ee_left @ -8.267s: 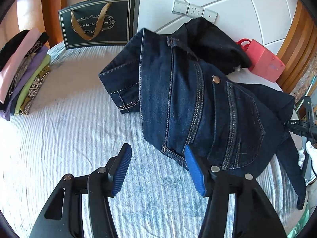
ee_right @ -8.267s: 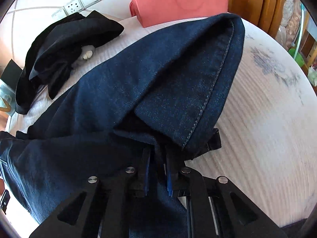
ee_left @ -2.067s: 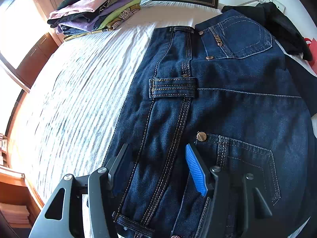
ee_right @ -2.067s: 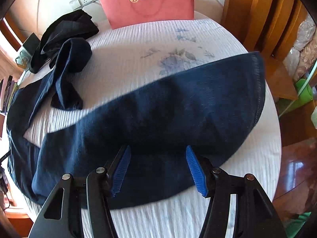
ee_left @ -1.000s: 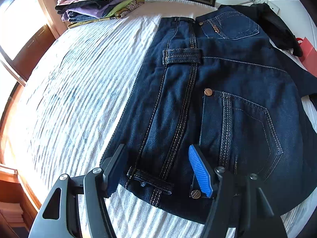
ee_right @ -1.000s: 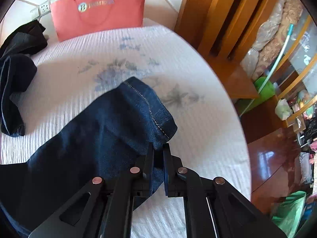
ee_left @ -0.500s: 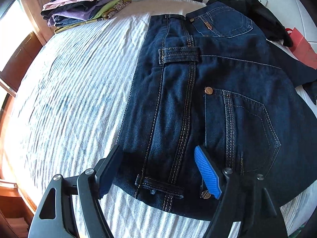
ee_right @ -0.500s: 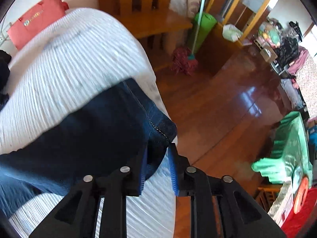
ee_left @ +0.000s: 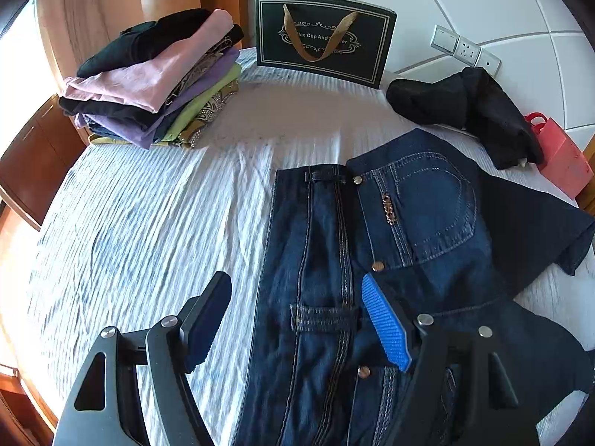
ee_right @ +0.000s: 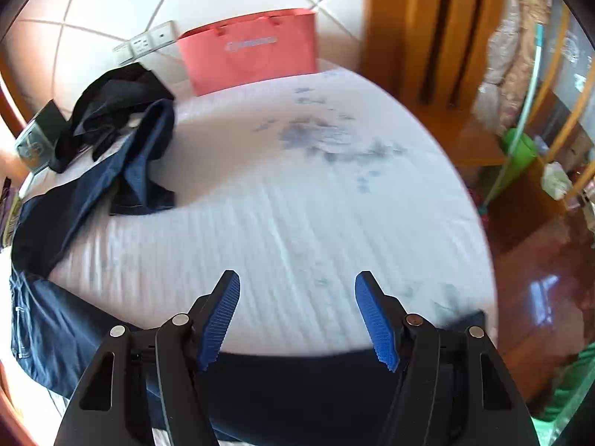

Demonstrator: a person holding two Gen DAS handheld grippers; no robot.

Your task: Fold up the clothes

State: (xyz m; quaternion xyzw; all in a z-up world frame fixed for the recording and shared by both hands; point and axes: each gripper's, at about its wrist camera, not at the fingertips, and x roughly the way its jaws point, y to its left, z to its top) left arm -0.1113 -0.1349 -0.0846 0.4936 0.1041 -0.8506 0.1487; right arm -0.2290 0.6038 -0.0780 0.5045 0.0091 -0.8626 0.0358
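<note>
Two grippers, both spread wide, nothing held in either. Left gripper (ee_left: 297, 319) poised over the jeans (ee_left: 372, 245), its blue right pad (ee_left: 386, 323) above the denim near a belt loop, its left finger (ee_left: 208, 319) over bare bed (ee_left: 148, 223) just beside the jeans' edge; contact with the cloth not discernible. Jeans spread back-side up on the white ribbed bed, waistband end nearest the left gripper, two back pockets showing, one leg trailing off toward the pink bag (ee_left: 561, 160). Beyond the jeans, toward the headboard: a crumpled black garment (ee_left: 468, 107) just beside the jeans' far edge, a dark gift bag (ee_left: 323, 41) standing upright against the wall, wall sockets (ee_left: 465, 50) above the black garment. Well apart from the jeans, at the bed's far left corner: a stack of folded clothes (ee_left: 156, 81), black and pink on top, purple and green below.

Right gripper (ee_right: 297, 316) open over bare bed (ee_right: 297, 204), with a jeans leg (ee_right: 297, 390) stretched across just under and behind its fingers. Rest of the jeans (ee_right: 141, 163) bunched beyond that, against the black garment (ee_right: 111, 111). Pink bag (ee_right: 249, 55) upright behind the garment. Wooden floor (ee_right: 539, 278) past the bed's edge, blurred.
</note>
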